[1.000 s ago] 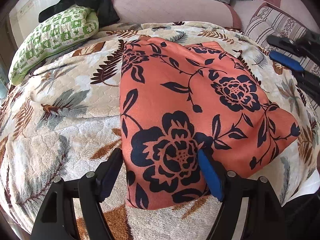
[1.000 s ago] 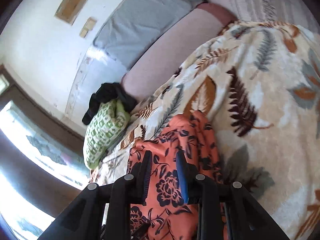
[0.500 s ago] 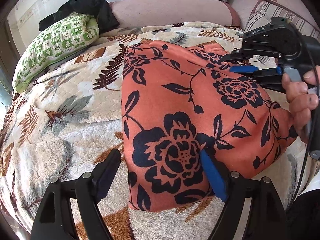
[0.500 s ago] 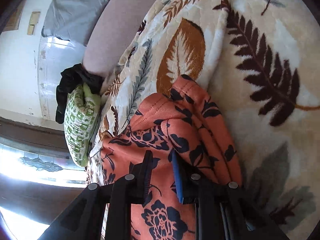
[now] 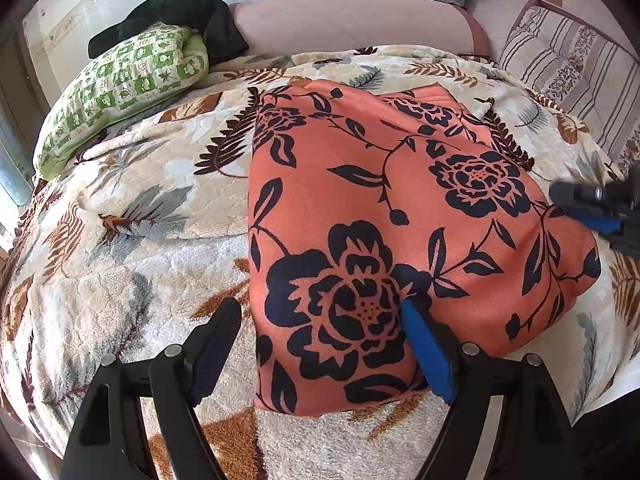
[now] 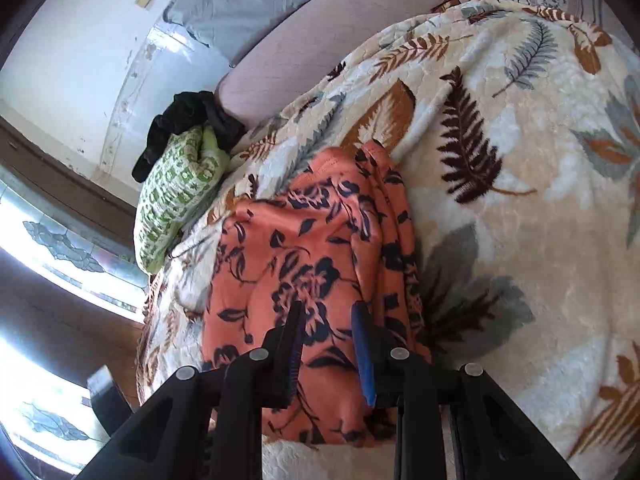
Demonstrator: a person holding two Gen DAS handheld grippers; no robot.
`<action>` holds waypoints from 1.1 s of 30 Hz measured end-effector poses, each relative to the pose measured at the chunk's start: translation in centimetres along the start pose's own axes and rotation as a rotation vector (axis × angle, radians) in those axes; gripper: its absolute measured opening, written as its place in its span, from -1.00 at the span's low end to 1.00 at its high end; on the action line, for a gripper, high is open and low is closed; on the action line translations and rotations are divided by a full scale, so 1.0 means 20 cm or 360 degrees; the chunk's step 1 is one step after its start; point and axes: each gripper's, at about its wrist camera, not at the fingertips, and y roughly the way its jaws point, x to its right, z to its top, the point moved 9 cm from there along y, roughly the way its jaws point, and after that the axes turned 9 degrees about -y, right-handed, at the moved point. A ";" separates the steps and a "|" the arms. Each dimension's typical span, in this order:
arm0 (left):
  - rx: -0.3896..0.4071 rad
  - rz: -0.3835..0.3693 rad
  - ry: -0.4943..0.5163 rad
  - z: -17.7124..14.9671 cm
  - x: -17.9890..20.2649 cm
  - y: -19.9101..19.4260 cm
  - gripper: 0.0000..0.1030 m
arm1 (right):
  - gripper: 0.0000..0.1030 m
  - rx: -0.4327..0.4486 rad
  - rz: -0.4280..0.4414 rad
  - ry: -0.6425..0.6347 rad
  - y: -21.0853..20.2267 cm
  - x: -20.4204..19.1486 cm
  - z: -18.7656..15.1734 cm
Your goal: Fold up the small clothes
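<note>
Orange cloth with dark navy flowers, the small garment (image 5: 380, 216), lies folded on the leaf-patterned blanket (image 5: 132, 216) of the bed, spread just ahead of the left tongs (image 5: 320, 328). Those tongs stand wide: the blue finger (image 5: 424, 352) rests on the cloth's near part, the black finger (image 5: 216, 344) sits off its edge over bare blanket, so nothing is gripped. Set this way, they seem to be pinning the near corner flat while the other side is worked.

The right tongs (image 6: 328, 340) are narrow, and the garment's bunched side edge runs up between their fingers; whether the pads actually press the fabric I cannot tell, since a strip of cloth shows between them. They hang low over the layered edge, probably to square it or lift it for a further fold.

Beyond the left tongs, well apart from the garment, a green patterned pillow (image 5: 120, 92) lies with a black cloth (image 5: 180, 12) heaped behind it, and a striped cushion (image 5: 568, 72) sits off to the far right. Nothing lies on the garment; only the plush blanket's rumples could snag a sliding fold.
</note>
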 end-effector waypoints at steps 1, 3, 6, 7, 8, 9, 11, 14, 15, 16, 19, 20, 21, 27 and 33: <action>-0.0004 -0.0001 -0.0005 0.00 0.00 0.00 0.61 | -0.48 -0.0059 -0.0050 0.0013 0.02 0.04 -0.06; -0.0009 0.0006 -0.0017 -0.01 -0.01 0.01 0.64 | -0.47 -0.0137 -0.0091 0.0037 0.07 0.10 -0.18; -0.0004 0.0003 -0.0036 -0.01 -0.01 0.01 0.67 | -0.45 -0.0051 -0.0101 -0.0040 0.02 0.09 -0.18; -0.0006 0.0000 -0.0040 -0.01 -0.02 0.01 0.67 | -0.45 -0.0005 -0.0119 -0.0084 -0.02 0.08 -0.17; -0.0007 -0.0002 -0.0043 -0.01 -0.02 0.01 0.67 | -0.42 0.0052 -0.0137 -0.0125 -0.05 0.06 -0.15; -0.0007 -0.0002 -0.0041 -0.01 -0.02 0.01 0.67 | -0.42 0.0110 -0.0131 -0.0160 -0.08 0.03 -0.12; -0.0004 0.0002 -0.0042 -0.01 -0.02 0.01 0.68 | -0.42 0.0209 -0.0050 -0.0202 -0.14 -0.05 -0.08; 0.0004 -0.0002 -0.0047 -0.01 -0.02 0.01 0.69 | -0.42 0.0285 0.0025 -0.0319 -0.18 -0.18 -0.05; 0.0006 -0.0006 -0.0055 -0.01 -0.03 0.02 0.70 | -0.42 0.0276 0.0019 -0.0364 -0.17 -0.22 -0.06; 0.0006 -0.0009 -0.0066 -0.01 -0.03 0.02 0.73 | -0.42 0.0235 0.0009 -0.0387 -0.14 -0.24 -0.07; -0.0002 -0.0021 -0.0092 -0.02 -0.04 0.03 0.76 | -0.41 0.0021 -0.0051 -0.0321 0.00 -0.16 -0.17; -0.0007 -0.0025 -0.0095 -0.02 -0.04 0.03 0.76 | -0.46 -0.0074 -0.0098 -0.0294 0.07 -0.12 -0.21; -0.0002 -0.0026 -0.0102 -0.02 -0.04 0.03 0.78 | -0.49 -0.0097 -0.0107 -0.0282 0.10 -0.09 -0.22; -0.0008 -0.0030 -0.0119 -0.02 -0.05 0.04 0.80 | -0.49 -0.0113 -0.0085 -0.0260 0.10 -0.08 -0.21; -0.0001 -0.0008 -0.0152 -0.03 -0.06 0.04 0.85 | -0.49 -0.0112 -0.0110 -0.0294 0.11 -0.08 -0.21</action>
